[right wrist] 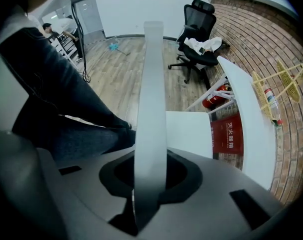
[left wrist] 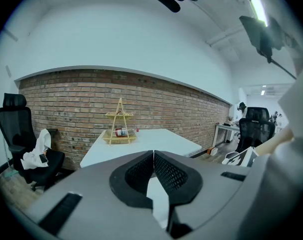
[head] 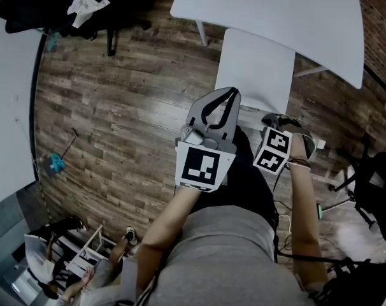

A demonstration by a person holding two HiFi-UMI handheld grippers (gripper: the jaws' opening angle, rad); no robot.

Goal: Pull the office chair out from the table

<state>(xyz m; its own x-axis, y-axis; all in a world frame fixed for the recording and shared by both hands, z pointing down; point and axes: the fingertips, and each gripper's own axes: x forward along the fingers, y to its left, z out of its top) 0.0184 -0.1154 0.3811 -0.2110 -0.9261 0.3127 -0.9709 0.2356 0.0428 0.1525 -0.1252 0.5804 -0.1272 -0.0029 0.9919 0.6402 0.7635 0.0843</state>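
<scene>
While the wooden floor [head: 116, 107] fills most of the head view, the white counter [head: 276, 5] lies across the top of it, with the white office chair [head: 253, 62] just in front. The chair's far end meets the counter's near edge, and whether it reaches underneath cannot be told. Its back faces the person. The right tool [head: 283, 121] points down and pinches the top edge of that back. In the right gripper view the pale backrest [right wrist: 154, 84] runs as an upright band through the jaws, which are parted only as wide as the band, with the seat [right wrist: 189, 131] and the counter's underside beyond. The left tool [head: 230, 94] hangs beside it over the chair with its jaws pressed tip to tip on nothing, aimed toward the counter and the brick wall [left wrist: 66, 104]. As a judgement, the grasp is made and the chair looks largely drawn out, since much of the seat shows clear of the counter. What remains is to draw it back until a plain gap opens, then let go of the backrest.
</scene>
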